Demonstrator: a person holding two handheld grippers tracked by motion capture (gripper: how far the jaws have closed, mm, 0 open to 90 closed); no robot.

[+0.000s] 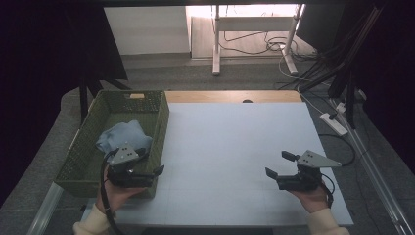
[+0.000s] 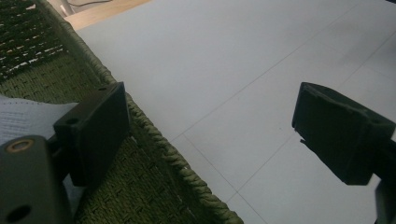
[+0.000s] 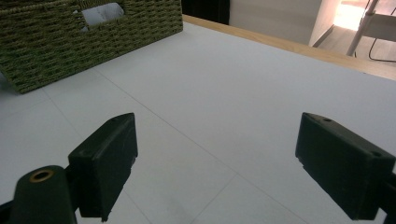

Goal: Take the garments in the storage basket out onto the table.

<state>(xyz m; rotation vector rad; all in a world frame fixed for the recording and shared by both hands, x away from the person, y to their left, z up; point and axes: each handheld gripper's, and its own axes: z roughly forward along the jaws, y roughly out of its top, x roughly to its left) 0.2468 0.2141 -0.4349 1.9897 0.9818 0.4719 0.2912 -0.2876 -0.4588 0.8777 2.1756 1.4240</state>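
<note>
- Cloth [image 1: 120, 135], pale blue, lies bunched inside the green woven basket [image 1: 159, 128] at the table's left side.
- Left gripper [image 1: 150, 162] hangs over the basket's near right rim, jaws wide apart, holding nothing.
- Right gripper [image 1: 280, 164] hovers above the bare white table [image 1: 230, 142], jaws equally wide, empty.
- Judging by this, the putting-away looks finished; nothing seems left out.

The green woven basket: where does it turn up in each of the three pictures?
High view: basket at the table's left edge, a blue cloth inside.
Left gripper view: its rim runs diagonally across the lower left, between the open jaws.
Right gripper view: top left corner.
Shared landmark: the white tabletop beside it.
</note>
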